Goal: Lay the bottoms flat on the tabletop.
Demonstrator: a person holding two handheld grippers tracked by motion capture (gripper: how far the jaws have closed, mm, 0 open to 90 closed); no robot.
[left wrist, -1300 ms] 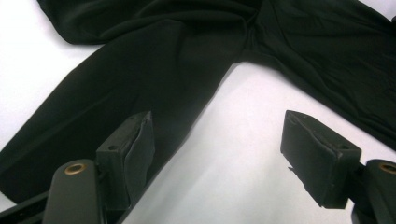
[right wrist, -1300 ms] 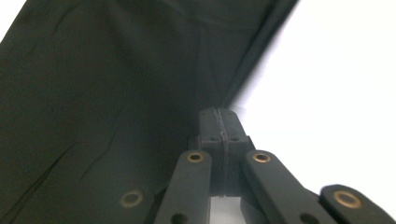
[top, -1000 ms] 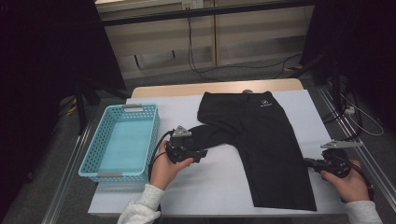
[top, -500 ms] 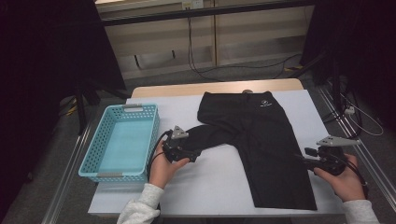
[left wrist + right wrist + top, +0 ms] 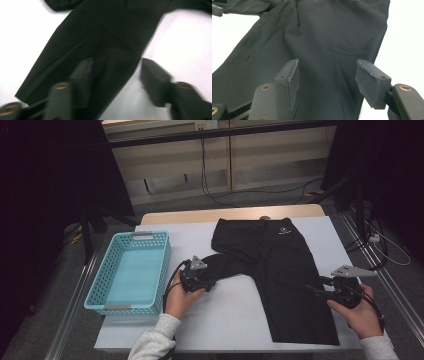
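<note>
Right now the right gripper [image 5: 320, 289] sits at the table's near right edge, its jaws just opened off the hem of the black fabric shorts [image 5: 280, 275], whose long leg runs away toward the far edge. Left gripper [image 5: 212, 281], nearer the bent leg at mid-table, has dropped since a second ago, jaws half-closing astride cloth, not visibly pinching. Light-blue plastic mesh basket [image 5: 131, 272] at left edge.
</note>
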